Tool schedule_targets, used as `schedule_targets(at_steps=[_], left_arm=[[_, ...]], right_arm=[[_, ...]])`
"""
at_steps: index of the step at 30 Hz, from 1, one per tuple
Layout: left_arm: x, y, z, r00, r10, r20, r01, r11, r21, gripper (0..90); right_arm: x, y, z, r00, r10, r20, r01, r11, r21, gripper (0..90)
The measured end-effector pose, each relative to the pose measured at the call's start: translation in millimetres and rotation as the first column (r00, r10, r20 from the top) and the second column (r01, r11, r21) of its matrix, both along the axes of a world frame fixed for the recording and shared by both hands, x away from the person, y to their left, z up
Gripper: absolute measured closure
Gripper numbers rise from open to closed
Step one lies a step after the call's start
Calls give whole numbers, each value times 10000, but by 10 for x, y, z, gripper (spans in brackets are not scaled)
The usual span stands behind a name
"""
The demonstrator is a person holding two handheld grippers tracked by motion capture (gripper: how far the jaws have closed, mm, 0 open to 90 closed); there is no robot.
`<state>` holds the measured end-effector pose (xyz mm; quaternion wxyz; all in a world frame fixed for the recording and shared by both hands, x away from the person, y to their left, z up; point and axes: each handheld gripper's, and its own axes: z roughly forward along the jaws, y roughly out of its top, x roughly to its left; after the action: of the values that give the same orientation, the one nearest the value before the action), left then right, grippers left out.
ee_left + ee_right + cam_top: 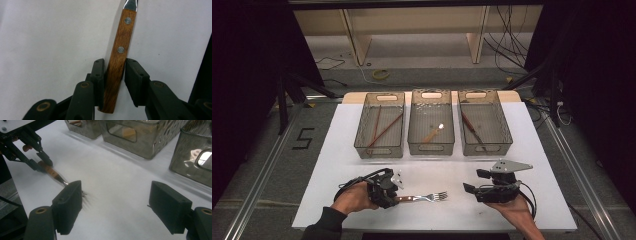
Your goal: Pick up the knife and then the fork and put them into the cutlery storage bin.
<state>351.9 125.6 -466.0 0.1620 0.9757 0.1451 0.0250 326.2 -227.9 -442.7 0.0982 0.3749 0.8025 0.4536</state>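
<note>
A fork (427,197) with a wooden riveted handle (120,50) lies on the white table (337,195) near the front middle, tines pointing right. My left gripper (398,199) is shut on the handle's end, one jaw on each side (113,62). My right gripper (473,181) stands open at the front right, jaws wide apart (116,192) and nothing between them. It faces the fork (53,173) and the left gripper (42,163), and the tines are half hidden behind its left jaw.
Three mesh baskets stand in a row at the back. The left basket (379,150) holds chopsticks (384,129), the middle basket (431,147) a wooden-handled spoon (433,134), and the right basket (486,147) a dark utensil (472,129). Bare tabletop lies between baskets and grippers.
</note>
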Motion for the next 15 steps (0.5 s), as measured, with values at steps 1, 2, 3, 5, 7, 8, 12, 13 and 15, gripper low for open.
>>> schedule_targets(at_steps=[1,2,3,5,7,8,12,13,15], left_arm=[[-3,-2,-1,10000,-9,-7,9,10000,-6,692],[-3,-5,0,10000,-78,24,78,10000,34,695],[-5,-9,1,9999,-104,35,104,9999,60,700],[-13,-17,1,9999,-157,14,157,9999,49,714],[-15,-18,2,9997,-240,-26,240,9997,55,737],[-14,-17,4,9996,-267,-15,267,9996,76,745],[-24,-24,8,9993,-365,69,364,9992,141,751],[-26,-26,9,9992,-377,89,375,9992,157,752],[-30,-28,9,9992,-375,123,373,9992,163,754]], right_arm=[[0,1,0,10000,0,0,0,10000,-3,275],[0,1,-1,10000,6,10,-6,10000,-10,275],[0,1,0,10000,0,-10,0,10000,-9,275],[2,1,0,10000,4,15,-4,10000,1,275],[0,2,0,10000,4,6,-4,10000,-3,275],[0,2,0,10000,8,3,-8,10000,-3,275],[0,3,1,10000,10,6,-10,10000,-5,275],[1,2,0,10000,12,21,-12,10000,-6,275],[1,2,0,10000,12,10,-12,10000,8,275]])
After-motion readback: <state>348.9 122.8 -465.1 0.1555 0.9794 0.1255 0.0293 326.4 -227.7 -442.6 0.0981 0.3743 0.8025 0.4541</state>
